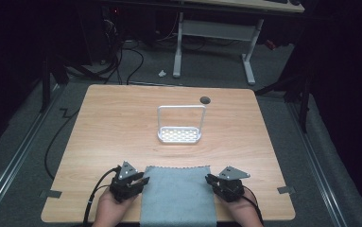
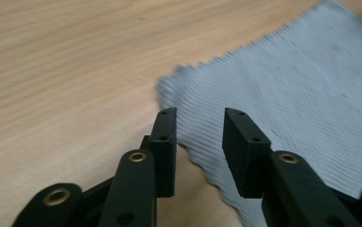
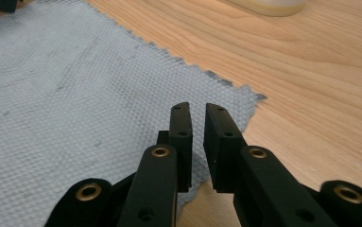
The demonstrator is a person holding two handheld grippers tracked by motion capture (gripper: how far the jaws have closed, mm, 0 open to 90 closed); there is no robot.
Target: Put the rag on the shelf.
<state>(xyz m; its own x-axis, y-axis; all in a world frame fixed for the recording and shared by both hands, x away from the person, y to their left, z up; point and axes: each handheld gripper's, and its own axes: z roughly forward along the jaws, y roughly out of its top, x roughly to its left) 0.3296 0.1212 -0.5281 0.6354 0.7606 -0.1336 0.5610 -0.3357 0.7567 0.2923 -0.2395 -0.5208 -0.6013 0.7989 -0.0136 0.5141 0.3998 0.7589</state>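
Spread flat at the tabletop's (image 1: 112, 123) near edge, a soft, light grey cloth (image 1: 177, 196) lies between the left gripper (image 1: 141, 181) and right gripper (image 1: 211, 178), both slightly parted and empty, its far corners likely the easiest hold.

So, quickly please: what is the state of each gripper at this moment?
Left gripper: open, jaws apart over the far left corner of the grey cloth, holding nothing.
Right gripper: jaws apart by a narrow gap over the cloth's edge, nothing clamped.
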